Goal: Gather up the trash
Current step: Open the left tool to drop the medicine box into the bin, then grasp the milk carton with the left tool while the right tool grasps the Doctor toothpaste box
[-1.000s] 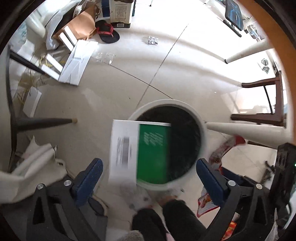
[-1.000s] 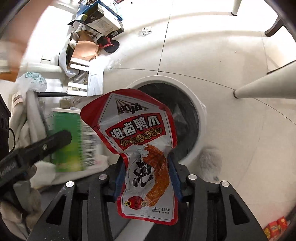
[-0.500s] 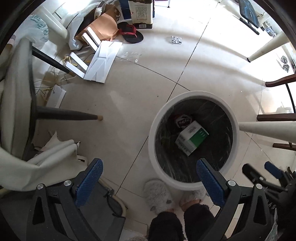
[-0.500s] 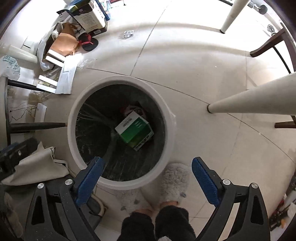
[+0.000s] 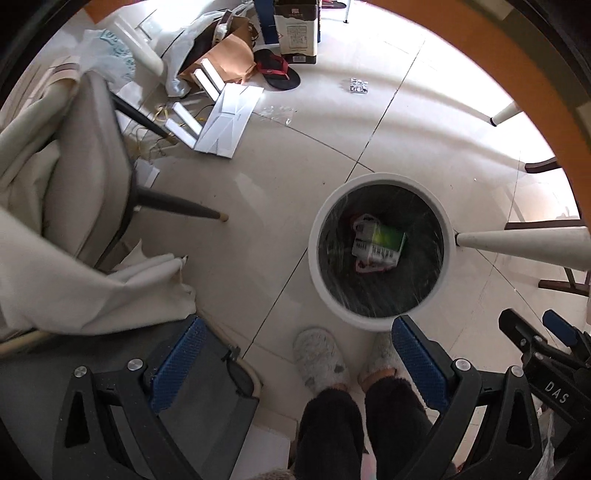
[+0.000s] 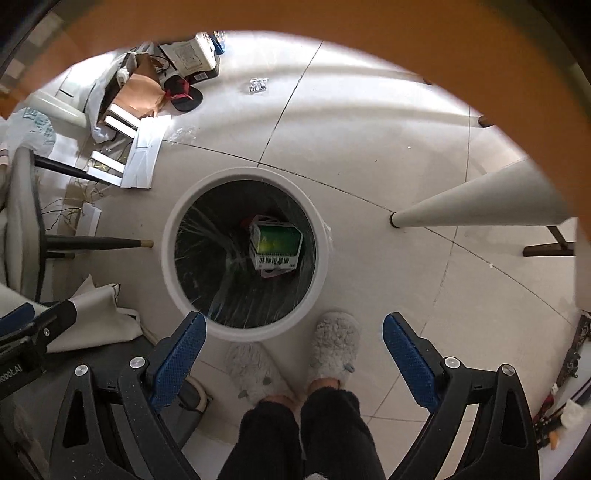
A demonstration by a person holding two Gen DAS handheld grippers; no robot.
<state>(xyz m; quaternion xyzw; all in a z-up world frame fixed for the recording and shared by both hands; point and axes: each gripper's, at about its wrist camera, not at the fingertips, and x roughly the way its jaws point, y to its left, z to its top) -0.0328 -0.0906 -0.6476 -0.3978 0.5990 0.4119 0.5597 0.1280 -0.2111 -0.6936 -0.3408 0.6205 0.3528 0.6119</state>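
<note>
A round white trash bin (image 5: 448, 236) with a black liner stands on the tiled floor; it also shows in the right wrist view (image 6: 168, 236). Inside lie a green and white carton (image 5: 380, 242) (image 6: 275, 243) and a red snack pouch (image 5: 369, 266) partly under it. My left gripper (image 5: 295, 350) is open and empty, high above the floor, left of and nearer than the bin. My right gripper (image 6: 293, 345) is open and empty above the bin's near rim. A small silver wrapper (image 5: 359, 85) (image 6: 258, 85) lies on the floor far behind the bin.
A chair with cloth (image 5: 74, 177) stands at left. Cardboard, a paper bag and a sandal (image 5: 277, 72) clutter the far left. A white table leg (image 5: 524, 243) (image 6: 476, 203) is right of the bin. The orange table edge (image 6: 332, 22) is overhead. The person's slippered feet (image 6: 332, 343) are below.
A second ago the left gripper let the carton fall and the right held the red pouch. Both are now in the bin, and both grippers have risen, open.
</note>
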